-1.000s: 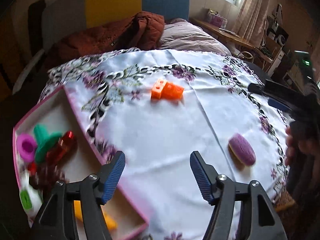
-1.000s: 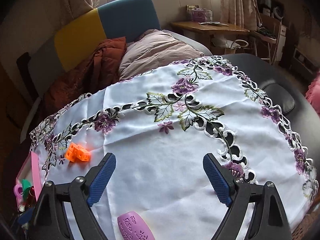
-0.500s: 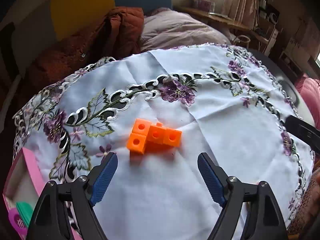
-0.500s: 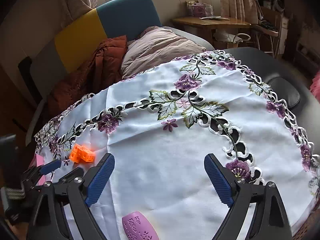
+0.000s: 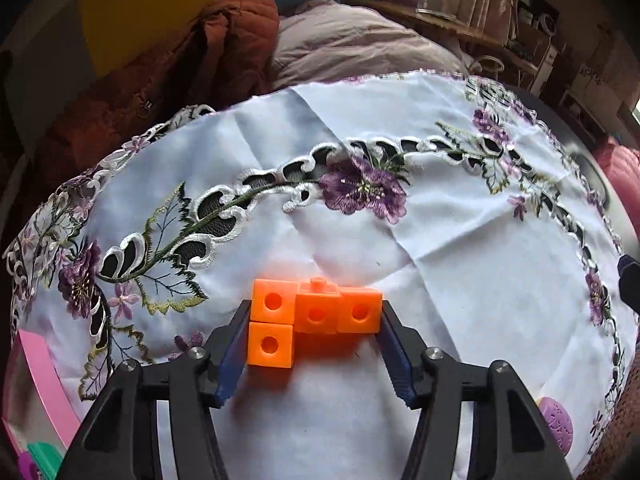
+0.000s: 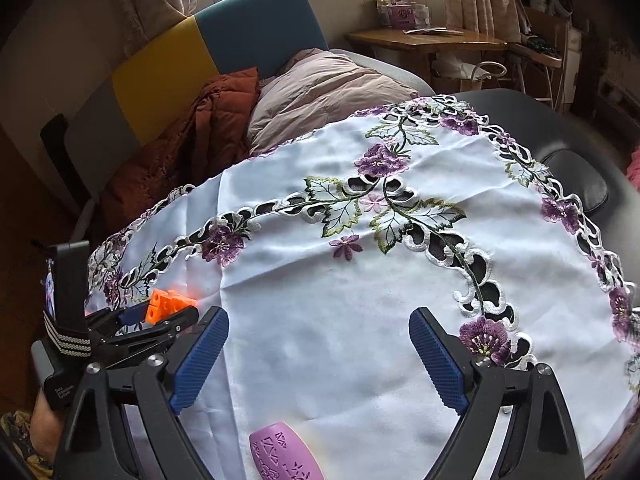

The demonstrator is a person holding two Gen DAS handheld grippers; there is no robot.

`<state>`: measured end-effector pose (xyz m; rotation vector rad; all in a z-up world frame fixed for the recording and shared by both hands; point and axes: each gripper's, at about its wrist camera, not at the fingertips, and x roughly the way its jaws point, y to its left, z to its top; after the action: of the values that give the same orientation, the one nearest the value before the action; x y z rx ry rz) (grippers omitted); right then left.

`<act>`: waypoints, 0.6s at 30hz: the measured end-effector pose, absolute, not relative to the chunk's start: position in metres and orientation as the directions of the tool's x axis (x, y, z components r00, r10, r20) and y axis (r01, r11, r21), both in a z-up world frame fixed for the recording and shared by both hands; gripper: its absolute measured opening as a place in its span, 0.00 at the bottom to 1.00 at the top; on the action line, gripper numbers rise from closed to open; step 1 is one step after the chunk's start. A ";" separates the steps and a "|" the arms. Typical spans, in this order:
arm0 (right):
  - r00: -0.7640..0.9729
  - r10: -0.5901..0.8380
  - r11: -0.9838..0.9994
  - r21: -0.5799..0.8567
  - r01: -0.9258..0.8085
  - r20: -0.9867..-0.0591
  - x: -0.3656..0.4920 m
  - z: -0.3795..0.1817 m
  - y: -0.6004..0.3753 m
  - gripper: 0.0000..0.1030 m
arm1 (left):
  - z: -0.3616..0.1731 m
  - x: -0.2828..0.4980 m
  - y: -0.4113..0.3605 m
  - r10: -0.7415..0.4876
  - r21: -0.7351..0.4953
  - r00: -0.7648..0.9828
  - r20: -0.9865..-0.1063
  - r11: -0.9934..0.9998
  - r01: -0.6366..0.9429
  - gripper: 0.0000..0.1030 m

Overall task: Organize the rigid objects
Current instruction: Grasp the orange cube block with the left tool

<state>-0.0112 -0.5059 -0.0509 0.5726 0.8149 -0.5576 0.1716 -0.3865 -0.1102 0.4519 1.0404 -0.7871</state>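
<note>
Left gripper (image 5: pixel 314 334) brackets the orange linked-cube cluster (image 5: pixel 312 318) on the embroidered tablecloth (image 5: pixel 440 280), pads apparently touching both ends, likely for transfer to the pink tray (image 5: pixel 44 380); right gripper (image 6: pixel 318 360) hovers wide apart, empty, above the purple oval piece (image 6: pixel 284 456).

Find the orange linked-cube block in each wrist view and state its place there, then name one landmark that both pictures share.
Left wrist view: the orange linked-cube block sits low centre, between the fingers of the left gripper.
Right wrist view: far left, just below mid-height, seen small between that gripper's fingers.
Shared landmark: the purple embroidered flower on the white tablecloth, beyond the block in both.
</note>
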 end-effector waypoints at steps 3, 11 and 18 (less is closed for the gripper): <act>0.562 -0.233 0.714 0.253 0.653 -0.793 -0.011 -0.051 -0.507 0.90 | -0.102 0.161 -0.373 -0.399 -0.081 0.255 -0.881 0.657 0.749 0.58; 0.546 -0.203 0.714 0.258 0.651 -0.813 -0.008 -0.057 -0.507 0.90 | -0.080 0.102 -0.331 -0.425 -0.074 0.293 -0.856 0.663 0.745 0.58; 0.510 -0.174 0.724 0.241 0.646 -0.843 -0.003 -0.067 -0.504 0.90 | -0.064 0.054 -0.290 -0.468 -0.110 0.294 -0.833 0.662 0.742 0.58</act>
<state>-0.0034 -0.5040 -0.0671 0.5860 0.9106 -0.5288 0.0538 -0.2904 -0.0641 0.3242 0.9780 -0.8236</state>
